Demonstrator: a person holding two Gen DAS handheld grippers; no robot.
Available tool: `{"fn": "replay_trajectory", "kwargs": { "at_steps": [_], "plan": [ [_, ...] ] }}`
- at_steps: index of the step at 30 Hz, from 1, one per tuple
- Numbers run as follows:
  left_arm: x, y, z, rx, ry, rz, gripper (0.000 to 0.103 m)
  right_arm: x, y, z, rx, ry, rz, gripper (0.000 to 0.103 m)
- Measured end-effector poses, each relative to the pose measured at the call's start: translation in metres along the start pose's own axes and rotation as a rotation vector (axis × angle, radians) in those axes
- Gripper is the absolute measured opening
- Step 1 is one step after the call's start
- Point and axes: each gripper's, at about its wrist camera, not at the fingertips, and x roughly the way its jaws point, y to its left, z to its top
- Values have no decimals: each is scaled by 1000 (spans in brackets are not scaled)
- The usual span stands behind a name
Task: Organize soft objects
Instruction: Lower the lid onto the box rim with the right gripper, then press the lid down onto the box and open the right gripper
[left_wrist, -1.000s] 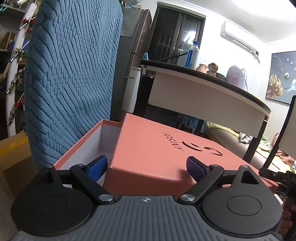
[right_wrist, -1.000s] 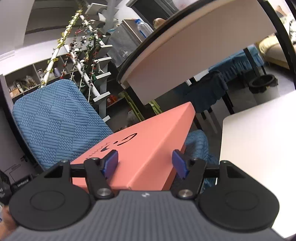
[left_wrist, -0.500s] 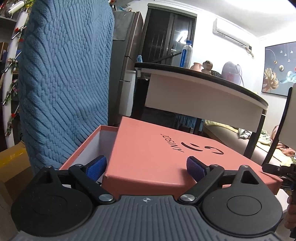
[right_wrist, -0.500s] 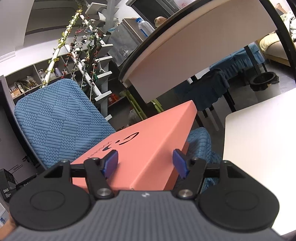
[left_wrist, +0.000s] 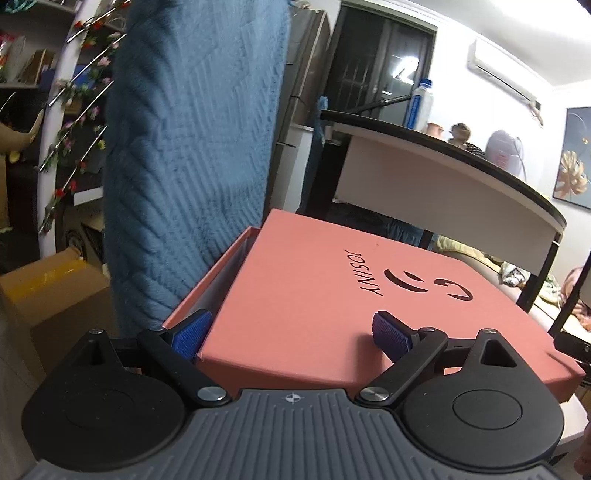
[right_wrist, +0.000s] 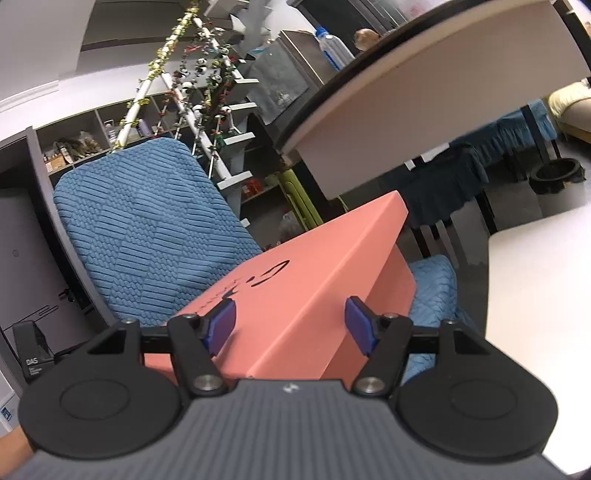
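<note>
A salmon-pink box lid (left_wrist: 332, 295) with dark lettering lies askew on its box (left_wrist: 207, 291), leaving a strip of the white inside showing at the left. My left gripper (left_wrist: 291, 332) is open around the lid's near corner, one finger in the gap and the other above the lid's top. Along the lid's (right_wrist: 295, 295) other near edge, my right gripper (right_wrist: 290, 326) is shut on it, one pad on the top face and one on the side. A blue knitted chair cover (left_wrist: 192, 147) (right_wrist: 147, 236) stands behind the box. A blue quilted seat pad (right_wrist: 432, 284) lies under it.
A white table top (right_wrist: 535, 295) lies right of the box. A dark-edged counter (left_wrist: 443, 173) with a bottle (left_wrist: 421, 103) stands behind. A cardboard carton (left_wrist: 55, 295) sits at the lower left. Shelves and a flower-wrapped ladder (right_wrist: 177, 81) fill the back.
The left view has swung, so the blue chair cover now sits further right and looms larger. The lid stays between both grippers' fingers, and the open strip at its left looks narrower.
</note>
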Motion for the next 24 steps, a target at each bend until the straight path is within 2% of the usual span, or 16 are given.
{"fn": "replay_trajectory", "kwargs": {
  "at_steps": [6, 11, 24],
  "plan": [
    [-1, 7, -1, 30, -11, 40, 94, 10, 9, -8, -16, 47, 2, 67],
    [3, 8, 0, 54, -19, 43, 94, 18, 9, -14, -7, 71, -1, 67],
    [5, 10, -1, 69, -49, 82, 95, 26, 13, -13, -16, 45, 7, 67]
  ]
}}
